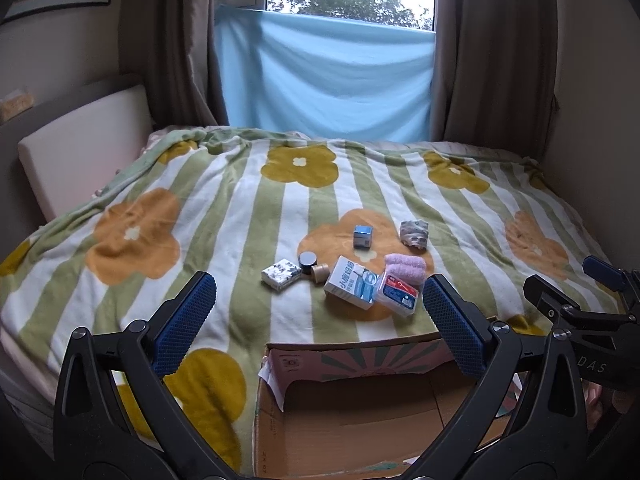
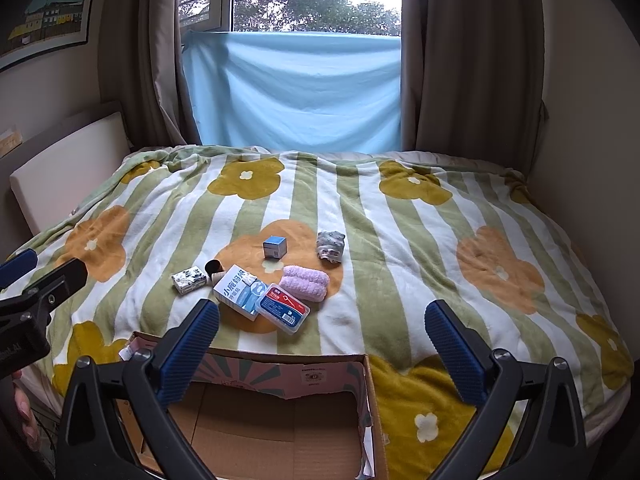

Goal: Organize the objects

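Observation:
Several small objects lie on a flowered blanket: a white-blue carton [image 1: 351,288] [image 2: 240,290], a clear red-blue case [image 1: 397,293] [image 2: 282,307], a pink rolled towel [image 1: 405,268] [image 2: 305,277], a blue cube box [image 1: 362,236] [image 2: 275,247], a grey rolled cloth [image 1: 414,233] [image 2: 330,245], a patterned packet [image 1: 281,273] [image 2: 189,279], a black jar [image 1: 308,261] and a brown tube [image 1: 320,272]. An open, empty cardboard box [image 1: 344,412] [image 2: 280,416] sits in front. My left gripper [image 1: 316,312] and right gripper [image 2: 320,340] are both open, above the box.
The bed blanket [image 1: 200,208] fills the view. A white headboard cushion [image 1: 80,144] is at left, a wall at right. Brown curtains and a blue cloth [image 1: 324,76] hang at the window behind. The right gripper's body [image 1: 592,320] shows in the left view.

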`<state>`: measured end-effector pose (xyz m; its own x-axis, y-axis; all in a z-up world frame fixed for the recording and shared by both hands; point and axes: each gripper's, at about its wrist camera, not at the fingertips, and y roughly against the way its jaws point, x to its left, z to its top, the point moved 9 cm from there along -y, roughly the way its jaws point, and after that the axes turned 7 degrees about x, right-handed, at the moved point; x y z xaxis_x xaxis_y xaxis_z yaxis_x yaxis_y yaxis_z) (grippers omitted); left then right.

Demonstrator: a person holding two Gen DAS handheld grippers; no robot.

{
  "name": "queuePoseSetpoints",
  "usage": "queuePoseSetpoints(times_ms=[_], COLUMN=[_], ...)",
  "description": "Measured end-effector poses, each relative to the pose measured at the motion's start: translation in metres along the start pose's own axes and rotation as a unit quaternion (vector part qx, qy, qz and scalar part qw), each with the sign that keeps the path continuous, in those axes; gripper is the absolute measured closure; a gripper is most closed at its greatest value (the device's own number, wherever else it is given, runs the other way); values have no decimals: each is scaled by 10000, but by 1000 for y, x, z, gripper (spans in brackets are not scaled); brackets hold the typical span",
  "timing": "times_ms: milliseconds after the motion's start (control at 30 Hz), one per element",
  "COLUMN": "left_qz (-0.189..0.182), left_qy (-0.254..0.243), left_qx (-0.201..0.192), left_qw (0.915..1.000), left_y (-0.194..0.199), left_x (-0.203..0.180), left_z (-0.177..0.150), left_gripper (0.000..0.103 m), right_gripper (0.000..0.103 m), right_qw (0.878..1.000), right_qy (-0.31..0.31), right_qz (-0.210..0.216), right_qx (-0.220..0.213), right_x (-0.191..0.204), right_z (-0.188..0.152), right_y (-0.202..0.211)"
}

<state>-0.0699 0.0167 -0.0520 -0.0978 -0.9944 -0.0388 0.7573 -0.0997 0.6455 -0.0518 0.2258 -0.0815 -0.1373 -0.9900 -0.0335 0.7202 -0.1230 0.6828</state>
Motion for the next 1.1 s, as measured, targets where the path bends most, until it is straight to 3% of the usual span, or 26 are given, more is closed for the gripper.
queuePoseSetpoints(times_ms=[667, 1100], left_qz=[3, -110], left_qy=[-19, -146], left_qx=[98, 214], left_qw=[9999, 9996], left_y=[-5, -26], left_x=[4, 18], left_z=[-2, 8], left_gripper=[0, 0], right_gripper=[1, 1], right_qw=[10000, 9999], right_qy=[-6, 18], right_qz=[4, 0], right_qx=[31, 107], right_x=[1, -10], right_z=[-4, 11], right_y=[1, -17])
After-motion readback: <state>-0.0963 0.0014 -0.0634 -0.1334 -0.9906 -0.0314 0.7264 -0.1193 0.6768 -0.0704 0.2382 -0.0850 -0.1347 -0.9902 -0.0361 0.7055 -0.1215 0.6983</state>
